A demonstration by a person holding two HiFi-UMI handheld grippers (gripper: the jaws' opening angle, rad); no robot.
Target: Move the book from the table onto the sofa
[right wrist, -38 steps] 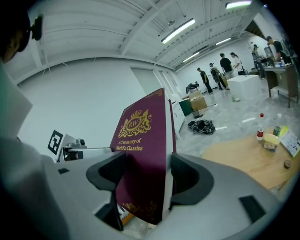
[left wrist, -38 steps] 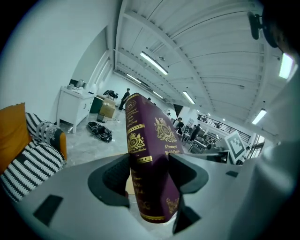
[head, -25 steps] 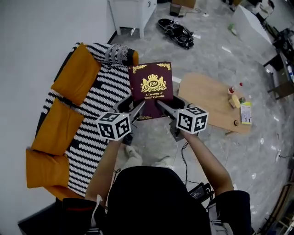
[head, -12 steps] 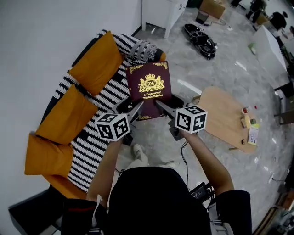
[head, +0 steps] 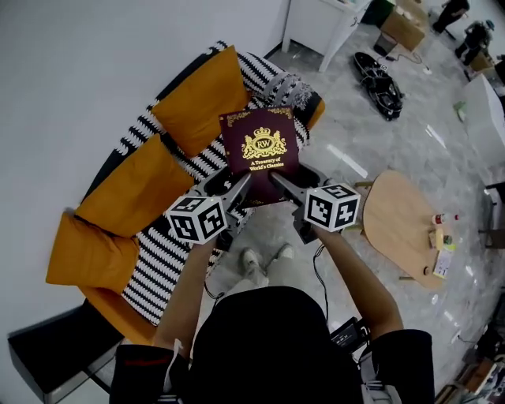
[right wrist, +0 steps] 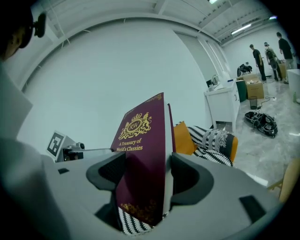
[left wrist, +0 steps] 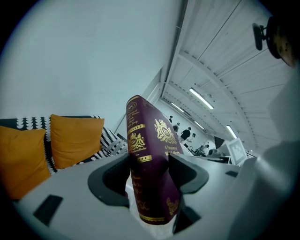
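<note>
A maroon book (head: 260, 150) with gold crest and lettering hangs in the air over the sofa's front edge, held at its near corners by both grippers. My left gripper (head: 239, 188) is shut on its near left corner; the spine (left wrist: 143, 183) sits between the dark pads. My right gripper (head: 278, 183) is shut on its near right corner, where the cover (right wrist: 138, 173) and page edges fill the jaws. The sofa (head: 177, 237) has a black-and-white striped seat and orange cushions (head: 197, 102), curving along the white wall at left.
A round wooden table (head: 402, 225) with small bottles stands on the marble floor at right. A white cabinet (head: 323, 20) stands beyond the sofa's far end, with a black bundle (head: 381, 75) on the floor near it. People stand far off (right wrist: 269, 49). The person's feet (head: 260, 264) are below the book.
The view has swung left: the sofa now lies under and ahead of the book, and the table has slid to the right edge. Both grippers keep the same hold on the book.
</note>
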